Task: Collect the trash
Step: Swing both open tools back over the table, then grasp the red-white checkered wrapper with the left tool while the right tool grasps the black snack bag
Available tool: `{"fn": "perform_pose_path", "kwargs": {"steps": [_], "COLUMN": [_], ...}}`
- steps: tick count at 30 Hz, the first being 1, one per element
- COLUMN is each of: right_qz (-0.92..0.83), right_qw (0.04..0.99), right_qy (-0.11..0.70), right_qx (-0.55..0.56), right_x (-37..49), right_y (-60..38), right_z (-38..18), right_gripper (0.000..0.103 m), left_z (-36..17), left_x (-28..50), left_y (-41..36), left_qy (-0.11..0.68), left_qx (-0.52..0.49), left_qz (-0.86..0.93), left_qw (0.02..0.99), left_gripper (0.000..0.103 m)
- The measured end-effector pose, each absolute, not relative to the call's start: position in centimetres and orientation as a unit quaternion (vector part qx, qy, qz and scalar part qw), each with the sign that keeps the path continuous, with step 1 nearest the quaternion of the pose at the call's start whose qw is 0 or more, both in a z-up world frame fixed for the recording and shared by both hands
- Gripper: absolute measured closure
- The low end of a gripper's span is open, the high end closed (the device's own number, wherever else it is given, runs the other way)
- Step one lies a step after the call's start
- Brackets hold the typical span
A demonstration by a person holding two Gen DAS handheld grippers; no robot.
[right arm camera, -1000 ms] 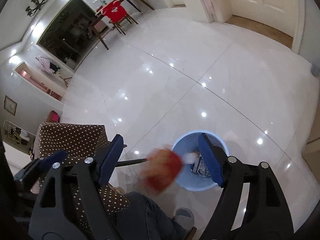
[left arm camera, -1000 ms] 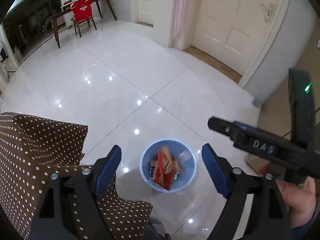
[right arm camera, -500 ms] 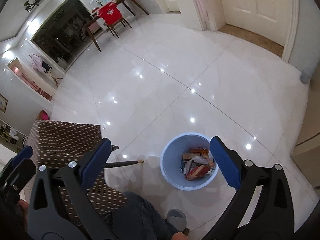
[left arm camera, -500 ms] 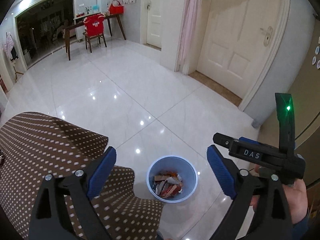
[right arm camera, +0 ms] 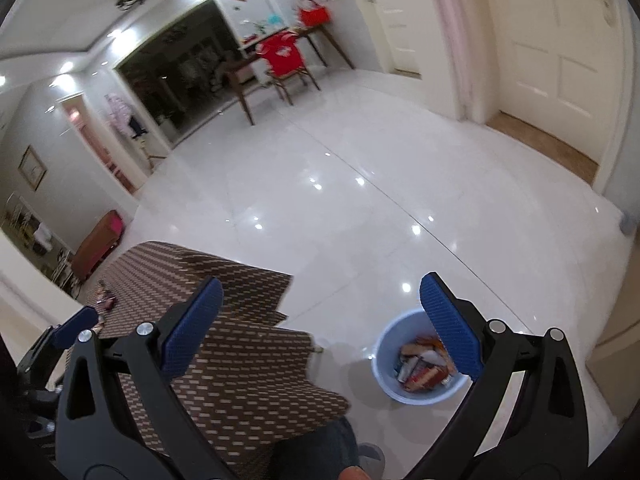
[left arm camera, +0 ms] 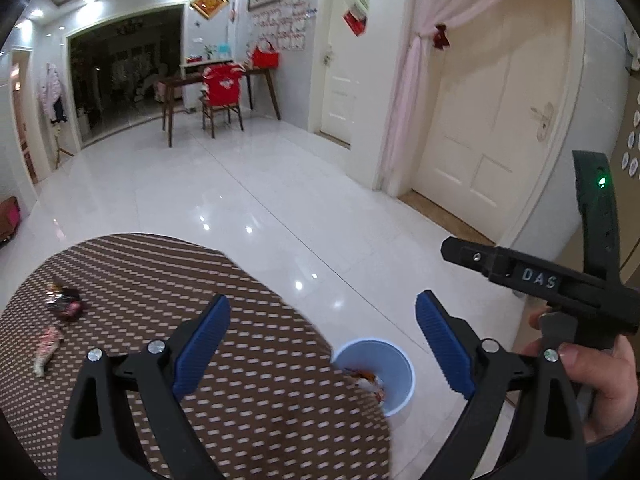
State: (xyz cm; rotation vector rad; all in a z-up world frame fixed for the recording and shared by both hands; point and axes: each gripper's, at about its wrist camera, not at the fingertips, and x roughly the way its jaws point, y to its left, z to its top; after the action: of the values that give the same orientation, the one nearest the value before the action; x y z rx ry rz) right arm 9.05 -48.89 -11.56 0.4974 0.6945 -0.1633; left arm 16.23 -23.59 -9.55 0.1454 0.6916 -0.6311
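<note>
A pale blue bin point(left arm camera: 394, 376) point(right arm camera: 386, 364) stands on the white floor beside the table, with several wrappers point(right arm camera: 420, 364) inside. On the brown polka-dot tablecloth point(left arm camera: 248, 392) point(right arm camera: 240, 352) lie a dark wrapper point(left arm camera: 64, 300) and a pale pink wrapper point(left arm camera: 46, 350) at the far left. My left gripper point(left arm camera: 322, 346) is open and empty above the table edge. My right gripper point(right arm camera: 320, 328) is open and empty, above the floor between table and bin. The right gripper body point(left arm camera: 560, 280) shows in the left wrist view.
Glossy white tiled floor point(left arm camera: 280, 208) stretches ahead. A wooden table with a red-covered chair point(left arm camera: 222, 96) stands at the far wall. A cream door point(left arm camera: 492, 128) and a pink curtain point(left arm camera: 404, 92) are on the right. My knee point(right arm camera: 316, 456) is below.
Both grippers have lifted and tilted up, so the room rises into view and more tabletop shows. A second ago a red wrapper fell from the right gripper into the bin.
</note>
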Motion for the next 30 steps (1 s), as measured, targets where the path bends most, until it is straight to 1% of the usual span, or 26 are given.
{"fn": "perform_pose_path", "kwargs": {"steps": [7, 13, 22, 30], "right_qz": [-0.028, 0.016, 0.072, 0.107], "right_qw": [0.925, 0.931, 0.926, 0.917], "right_qy": [0.324, 0.328, 0.351, 0.371], "right_qx": [0.196, 0.161, 0.118, 0.098], "right_x": [11.3, 13.9, 18.1, 21.1], "right_y": [-42.1, -35.8, -28.2, -23.3], "right_z": [-8.4, -7.4, -8.0, -10.0], "right_gripper": [0.006, 0.006, 0.006, 0.006], "left_z": [-8.2, -8.0, -10.1, -13.3], "left_x": [16.9, 17.9, 21.2, 25.5], "left_y": [-16.4, -9.7, 0.3, 3.7], "left_qy": [0.313, 0.306, 0.323, 0.360], "left_qx": [0.051, 0.033, 0.009, 0.050], "left_qz": [-0.264, -0.221, -0.152, -0.125], "left_qw": [0.911, 0.926, 0.934, 0.923], "left_gripper": [0.011, 0.011, 0.011, 0.011]}}
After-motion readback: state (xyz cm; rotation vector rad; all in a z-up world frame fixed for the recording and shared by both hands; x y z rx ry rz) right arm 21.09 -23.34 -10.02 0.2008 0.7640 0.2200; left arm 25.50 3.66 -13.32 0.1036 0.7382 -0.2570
